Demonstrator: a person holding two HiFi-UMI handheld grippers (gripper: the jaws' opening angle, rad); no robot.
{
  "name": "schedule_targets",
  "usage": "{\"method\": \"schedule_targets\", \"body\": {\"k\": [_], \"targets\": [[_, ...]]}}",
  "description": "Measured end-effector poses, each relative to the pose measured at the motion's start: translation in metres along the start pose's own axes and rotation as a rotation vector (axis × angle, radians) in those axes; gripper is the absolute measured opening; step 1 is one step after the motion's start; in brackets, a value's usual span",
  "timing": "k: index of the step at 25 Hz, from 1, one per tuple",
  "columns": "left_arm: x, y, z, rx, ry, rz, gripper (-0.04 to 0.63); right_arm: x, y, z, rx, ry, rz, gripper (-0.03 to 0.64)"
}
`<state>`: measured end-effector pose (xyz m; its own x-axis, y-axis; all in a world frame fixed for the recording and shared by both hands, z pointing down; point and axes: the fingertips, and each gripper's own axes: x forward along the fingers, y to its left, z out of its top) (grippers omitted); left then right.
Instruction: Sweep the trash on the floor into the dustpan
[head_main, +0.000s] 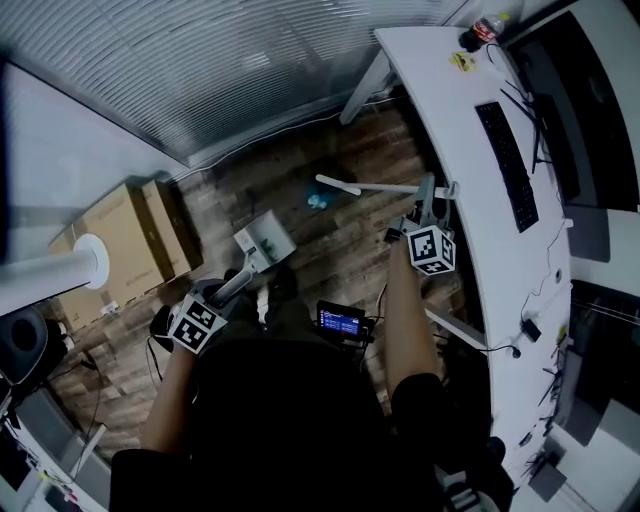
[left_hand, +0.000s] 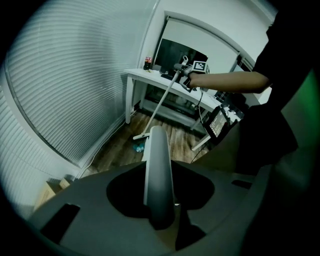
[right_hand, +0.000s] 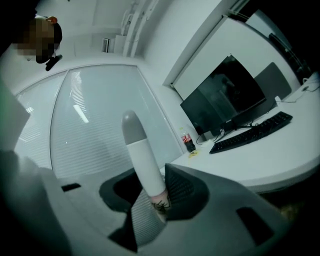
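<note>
Two hand-held grippers show in the head view. The left hand-held gripper (head_main: 215, 298) is clamped on the handle of the one dustpan (head_main: 268, 240), and the right hand-held gripper (head_main: 428, 205) on the one broom (head_main: 345, 186). One small bluish clump of trash (head_main: 317, 201) lies on the floor (head_main: 350, 250) just beside the broom head, apart from the dustpan.

In the left gripper view, the jaws are closed on the dustpan handle (left_hand: 159, 175).

In the right gripper view, the jaws pinch the broom handle (right_hand: 142, 160). One bottle (right_hand: 188, 141) and one keyboard (right_hand: 250, 132) sit on the table (right_hand: 280, 160).

Left tool (head_main: 236, 284) tilts steeply down, right tool (head_main: 426, 203) points level — both clamped tight.
</note>
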<state>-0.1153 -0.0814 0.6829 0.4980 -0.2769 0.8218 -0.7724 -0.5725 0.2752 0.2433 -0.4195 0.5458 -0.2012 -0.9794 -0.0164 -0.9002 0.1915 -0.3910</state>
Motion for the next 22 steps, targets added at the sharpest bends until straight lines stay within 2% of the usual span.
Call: {"method": "schedule_targets", "body": {"k": [5, 10, 17, 22], "targets": [[0.000, -0.007, -0.007, -0.034, 0.000, -0.014, 0.104, -0.012, 0.011, -0.068, -0.026, 0.153, 0.073, 0.127], [0.002, -0.002, -0.002, -0.043, -0.028, -0.034, 0.101, -0.031, 0.033, -0.090, -0.016, 0.289, 0.127, 0.124], [0.006, 0.000, 0.007, -0.039, -0.046, -0.046, 0.100, -0.069, 0.062, -0.113, 0.092, 0.446, 0.114, 0.144], [0.008, 0.002, 0.007, -0.042, -0.046, -0.059, 0.098, -0.099, 0.079, -0.133, 0.120, 0.543, 0.108, 0.156]]}}
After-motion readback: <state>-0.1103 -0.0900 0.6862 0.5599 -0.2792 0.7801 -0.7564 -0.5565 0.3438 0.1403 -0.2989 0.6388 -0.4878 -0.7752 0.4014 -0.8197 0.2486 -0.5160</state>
